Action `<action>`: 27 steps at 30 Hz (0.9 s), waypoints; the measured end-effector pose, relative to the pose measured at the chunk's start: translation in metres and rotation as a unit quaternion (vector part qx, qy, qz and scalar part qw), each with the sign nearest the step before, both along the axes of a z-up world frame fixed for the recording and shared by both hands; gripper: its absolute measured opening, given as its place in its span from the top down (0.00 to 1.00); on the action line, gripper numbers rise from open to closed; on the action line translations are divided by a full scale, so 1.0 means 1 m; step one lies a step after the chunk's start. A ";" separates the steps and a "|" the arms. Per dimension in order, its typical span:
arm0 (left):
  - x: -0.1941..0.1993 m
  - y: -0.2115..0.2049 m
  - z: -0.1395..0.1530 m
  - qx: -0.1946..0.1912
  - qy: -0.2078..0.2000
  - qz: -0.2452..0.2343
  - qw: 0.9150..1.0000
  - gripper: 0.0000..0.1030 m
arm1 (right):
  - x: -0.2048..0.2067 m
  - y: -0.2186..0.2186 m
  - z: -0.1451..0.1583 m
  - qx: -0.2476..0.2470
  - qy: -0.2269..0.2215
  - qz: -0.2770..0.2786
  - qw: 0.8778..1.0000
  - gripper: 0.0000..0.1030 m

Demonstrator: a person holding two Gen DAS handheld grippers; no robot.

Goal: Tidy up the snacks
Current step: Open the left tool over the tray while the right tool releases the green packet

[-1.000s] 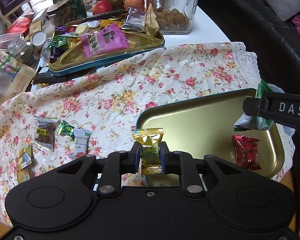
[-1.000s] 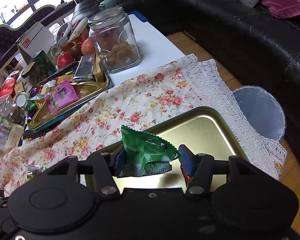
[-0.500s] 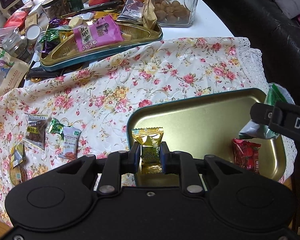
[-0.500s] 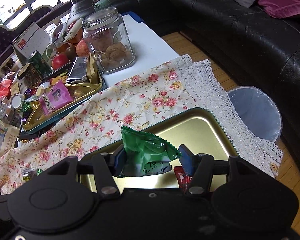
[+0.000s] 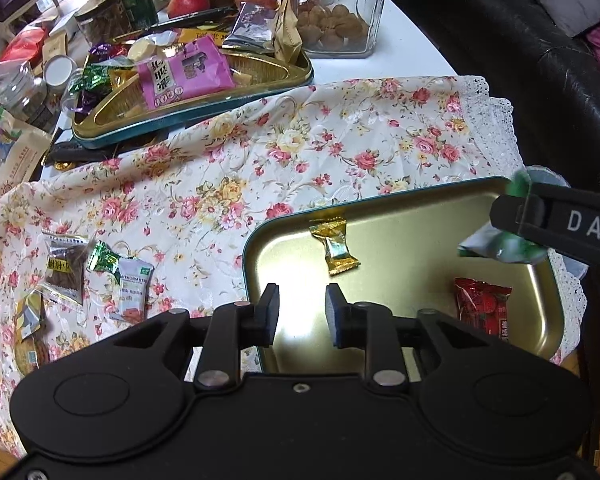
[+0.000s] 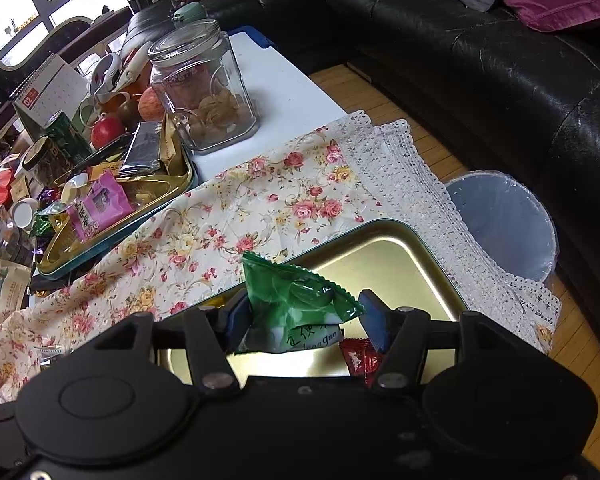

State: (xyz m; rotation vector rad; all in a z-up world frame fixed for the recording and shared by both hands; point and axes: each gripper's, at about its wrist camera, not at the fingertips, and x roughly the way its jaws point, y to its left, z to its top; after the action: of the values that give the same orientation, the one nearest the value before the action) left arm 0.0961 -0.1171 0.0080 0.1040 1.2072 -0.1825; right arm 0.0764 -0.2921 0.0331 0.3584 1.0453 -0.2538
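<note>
Left gripper (image 5: pixel 302 312): jaws just opening, nothing between them. Gold candy (image 5: pixel 335 245) lies released in gold tray (image 5: pixel 416 220), red packet (image 5: pixel 482 308) well apart. Right gripper (image 6: pixel 306 320) grasps green packet (image 6: pixel 296 300) above tray.

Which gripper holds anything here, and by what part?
The right gripper holds the green packet by its side edges. The left gripper, just opened, holds nothing; the gold candy lies in the tray.
</note>
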 end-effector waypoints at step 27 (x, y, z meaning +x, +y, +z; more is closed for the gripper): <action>-0.003 0.013 0.002 0.013 -0.003 0.021 1.000 0.66 | 0.002 0.010 -0.001 0.006 0.006 0.008 1.000 0.40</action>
State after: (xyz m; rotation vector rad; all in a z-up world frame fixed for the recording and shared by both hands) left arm 0.0936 -0.1041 0.0097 0.1023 1.2046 -0.1295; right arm 0.0785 -0.2818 0.0317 0.3583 1.0609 -0.2351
